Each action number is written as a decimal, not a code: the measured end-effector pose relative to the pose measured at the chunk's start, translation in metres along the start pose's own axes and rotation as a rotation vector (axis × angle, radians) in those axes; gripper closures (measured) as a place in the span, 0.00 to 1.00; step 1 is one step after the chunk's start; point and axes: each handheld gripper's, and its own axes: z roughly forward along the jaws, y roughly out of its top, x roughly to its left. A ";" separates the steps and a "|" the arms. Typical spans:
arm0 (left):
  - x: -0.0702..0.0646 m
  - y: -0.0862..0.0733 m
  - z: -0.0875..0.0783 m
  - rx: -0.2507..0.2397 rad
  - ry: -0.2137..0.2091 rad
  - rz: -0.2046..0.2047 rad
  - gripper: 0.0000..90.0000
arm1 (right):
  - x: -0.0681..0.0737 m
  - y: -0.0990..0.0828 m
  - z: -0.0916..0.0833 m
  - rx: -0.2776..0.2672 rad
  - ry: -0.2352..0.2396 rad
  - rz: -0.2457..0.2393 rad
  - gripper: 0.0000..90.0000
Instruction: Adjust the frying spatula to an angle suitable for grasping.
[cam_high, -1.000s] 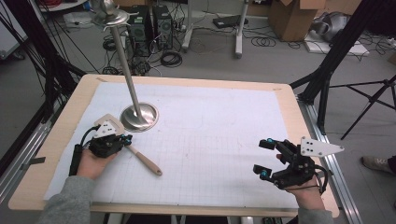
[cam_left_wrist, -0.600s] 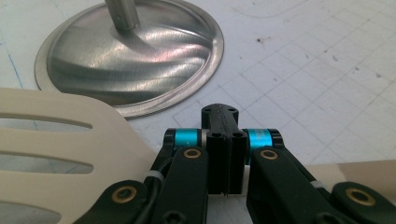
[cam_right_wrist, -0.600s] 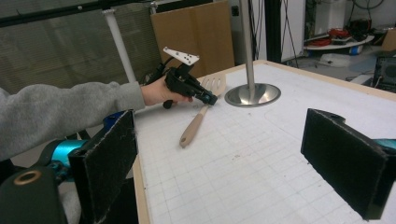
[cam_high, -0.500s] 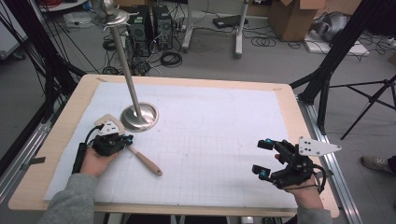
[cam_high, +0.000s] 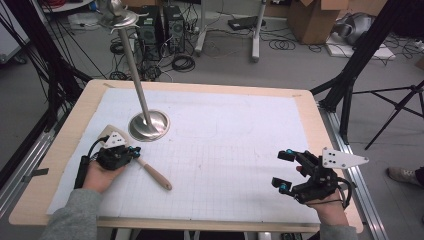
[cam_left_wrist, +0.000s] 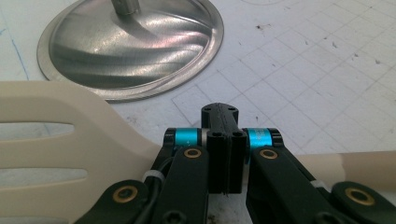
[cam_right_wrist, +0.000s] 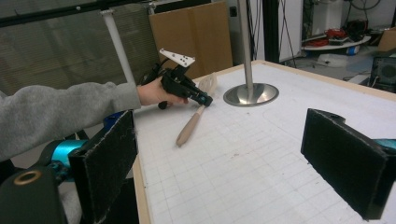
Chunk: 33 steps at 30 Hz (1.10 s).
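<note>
left gripper view: gripper pressed shut over a slotted spatula

left gripper (cam_left_wrist: 224, 140): jaws pressed together, pads meeting edge to edge with no gap. whether they pinch the spatula cannot be told; the closed tips sit over its neck. in the high view the left gripper (cam_high: 131, 151) lies low at the near left of the bench, a hand in a grey sleeve behind it, a grey three-cornered plate on top.

spatula (cam_left_wrist: 70, 154): cream slotted blade to the left of the jaws, pale wooden handle running out to the right beneath them. in the high view the spatula (cam_high: 155, 175) lies flat on the white grid mat, handle pointing toward the near middle of the bench. in the right gripper view the spatula (cam_right_wrist: 190, 125) lies with its blade under the left gripper (cam_right_wrist: 201, 99).

metal stand (cam_high: 149, 125): round polished base just beyond the spatula blade, near but apart from it; a slim pole rises from it. base also in the left gripper view (cam_left_wrist: 135, 46) and right gripper view (cam_right_wrist: 251, 94).

right gripper (cam_high: 283, 170): jaws spread wide, nothing between them, at the near right of the bench, well apart from the spatula. right gripper view: right gripper (cam_right_wrist: 233, 154), black pads at either side, bare mat between.

bench (cam_high: 65, 145): light wooden top, white grid mat covering most of it.
</note>
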 end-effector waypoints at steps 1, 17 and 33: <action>0.000 0.000 -0.001 0.002 0.001 -0.001 1.00 | 0.000 0.000 -0.001 0.004 -0.002 0.003 0.11; -0.010 -0.010 -0.017 0.019 0.005 0.020 1.00 | 0.002 0.000 -0.002 0.002 -0.005 -0.003 0.11; -0.024 -0.025 -0.040 0.028 0.011 0.054 1.00 | 0.004 0.003 0.003 0.006 0.007 -0.008 0.11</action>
